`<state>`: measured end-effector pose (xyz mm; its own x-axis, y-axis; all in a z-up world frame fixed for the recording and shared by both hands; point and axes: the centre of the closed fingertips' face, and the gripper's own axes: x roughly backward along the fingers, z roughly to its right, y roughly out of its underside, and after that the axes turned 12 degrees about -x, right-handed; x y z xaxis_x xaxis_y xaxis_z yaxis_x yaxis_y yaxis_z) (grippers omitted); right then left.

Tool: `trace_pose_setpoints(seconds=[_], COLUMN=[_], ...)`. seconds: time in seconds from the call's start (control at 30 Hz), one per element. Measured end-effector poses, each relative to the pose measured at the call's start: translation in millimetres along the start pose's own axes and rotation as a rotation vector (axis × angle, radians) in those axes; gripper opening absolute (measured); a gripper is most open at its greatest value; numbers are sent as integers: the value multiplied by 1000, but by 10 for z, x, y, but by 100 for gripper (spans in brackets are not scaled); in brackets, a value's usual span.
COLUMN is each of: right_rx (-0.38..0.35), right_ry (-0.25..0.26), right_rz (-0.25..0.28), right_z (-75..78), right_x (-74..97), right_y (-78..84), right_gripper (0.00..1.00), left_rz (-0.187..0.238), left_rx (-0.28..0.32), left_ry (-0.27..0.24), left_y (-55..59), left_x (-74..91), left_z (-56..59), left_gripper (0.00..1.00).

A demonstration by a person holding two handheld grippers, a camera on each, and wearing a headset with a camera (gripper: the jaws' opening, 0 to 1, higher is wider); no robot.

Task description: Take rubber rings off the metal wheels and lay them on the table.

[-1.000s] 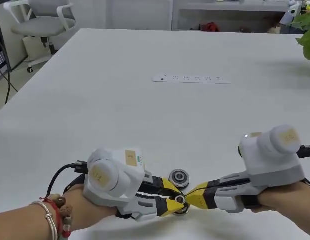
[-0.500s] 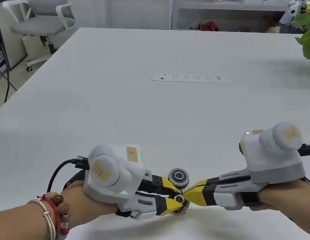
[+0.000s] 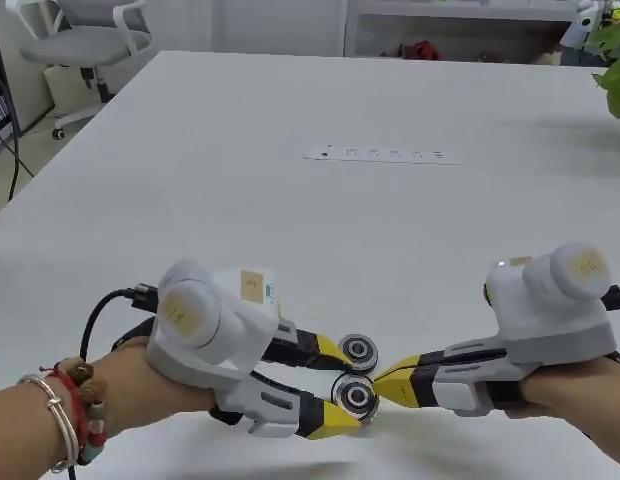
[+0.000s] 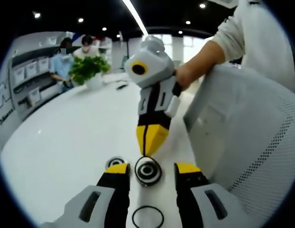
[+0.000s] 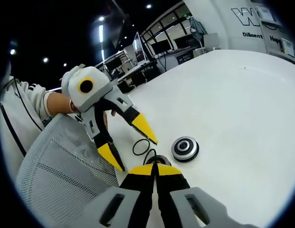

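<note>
Straddling a metal wheel that lies flat on the white desk, the left gripper has its yellow-tipped jaws set well apart, one on each side of the wheel; in the left gripper view the left jaw sits just beside the rim and a gap is clear at the other jaw. The right gripper reaches in from the opposite side with its jaws pressed together, its pointed tip meeting the near rim of that same wheel. Whether the tip pinches the rubber on the wheel cannot be made out. A second wheel, with a dark centre and bright metal rim, lies on the desk just beside the first, outside the left gripper's jaws. The two gripper views bring in a loose black rubber ring lying flat on the desk between the left gripper's jaws, closer to its body than the wheel, along with a white mesh chair back near the person. The head view looks down on both grippers near the desk's front edge and takes in a white power strip well up the desk.
</note>
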<state>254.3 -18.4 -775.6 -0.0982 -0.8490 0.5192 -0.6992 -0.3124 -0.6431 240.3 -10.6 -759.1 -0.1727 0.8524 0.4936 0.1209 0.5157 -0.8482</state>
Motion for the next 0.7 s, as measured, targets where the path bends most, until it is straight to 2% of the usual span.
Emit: trace_pose_setpoints(seconds=[0.13,0.23,0.33,0.4,0.63,0.7], right_rx=[10,36,40,59,96,101], right_ry=[3,17,12,5,12,10], right_rz=[12,-1,-6,-28,-58,-56], right_z=[-40,-33,-68,-68,-127,-160], right_x=[56,99,157,191,299,331], right_y=[-46,-42,-59,-25,-17,-31], right_gripper=[0,0,0,0,0,0], left_rz=[3,-4,-25,-36,-39,-28], left_rx=[-59,-83,-98,-109,-77,-34], left_ry=[-35,-56,-79,-89,-136,-145], left_y=[-110,-133,-100,-78,-2,31], left_x=[209,352,474,554,749,787], left_z=[-102,-142,-160,-150,-90,-66], left_gripper=[45,50,57,61,70,71])
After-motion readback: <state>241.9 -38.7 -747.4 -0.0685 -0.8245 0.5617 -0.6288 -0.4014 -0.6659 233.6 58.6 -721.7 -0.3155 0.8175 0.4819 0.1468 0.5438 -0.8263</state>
